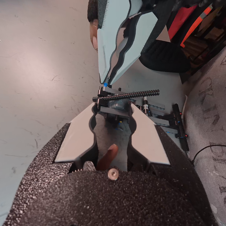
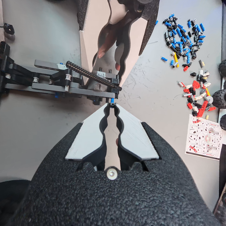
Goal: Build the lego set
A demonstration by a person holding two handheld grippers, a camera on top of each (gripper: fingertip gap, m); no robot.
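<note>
A lego assembly of grey beams and black connectors (image 1: 113, 91) lies on the grey table, with a black ribbed rod (image 1: 128, 94) across it. My left gripper (image 1: 113, 107) is shut on its near end, one finger on each side. My right gripper (image 1: 105, 83) comes in from the top, shut on a small blue pin (image 1: 105, 84) at the assembly's corner. In the right wrist view, the right gripper (image 2: 111, 105) holds the blue pin (image 2: 112, 100) against the underside of the grey beam (image 2: 85, 91). The left gripper (image 2: 104, 79) clamps the assembly from the far side.
A pile of loose blue and black pins (image 2: 183, 36) and a pile of red, white and black pieces (image 2: 198, 95) lie at the right. A sticker sheet (image 2: 205, 138) and black tyres (image 2: 218, 99) sit by the right edge. A black cable (image 1: 201, 150) crosses grey fabric. The grippers are tip to tip, or close to it.
</note>
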